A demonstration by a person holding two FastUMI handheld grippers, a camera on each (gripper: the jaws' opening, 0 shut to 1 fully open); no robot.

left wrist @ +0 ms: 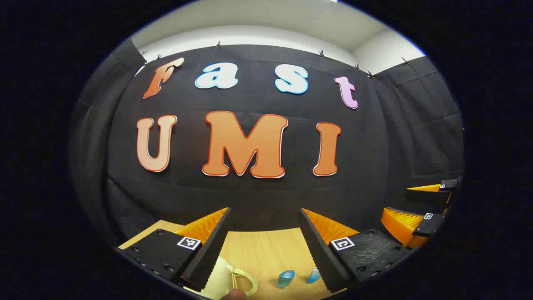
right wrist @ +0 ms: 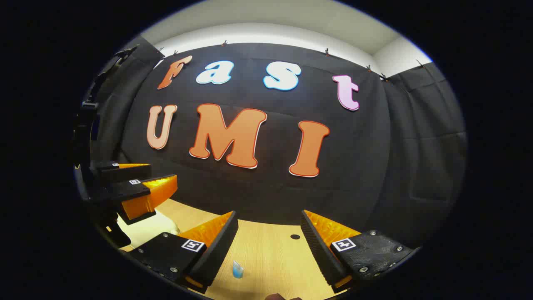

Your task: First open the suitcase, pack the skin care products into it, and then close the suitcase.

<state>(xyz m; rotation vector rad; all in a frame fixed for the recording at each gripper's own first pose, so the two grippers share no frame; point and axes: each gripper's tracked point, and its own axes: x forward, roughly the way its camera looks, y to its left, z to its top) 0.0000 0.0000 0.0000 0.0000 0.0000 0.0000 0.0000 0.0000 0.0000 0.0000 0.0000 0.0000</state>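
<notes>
Suitcase [left wrist: 227,281] — the cream thing with a loop handle — sits low under the left gripper [left wrist: 263,246], just by its left finger, so the left gripper looks nearer to it than the right gripper [right wrist: 268,250]. Both grippers hang above the wooden table [right wrist: 270,254] with fingers spread wide and nothing held. Small blue skin care bottles [left wrist: 286,279] stand just ahead between the left gripper's fingers — one blue bottle [right wrist: 237,270] also sits below the right gripper's, by its left finger.
</notes>
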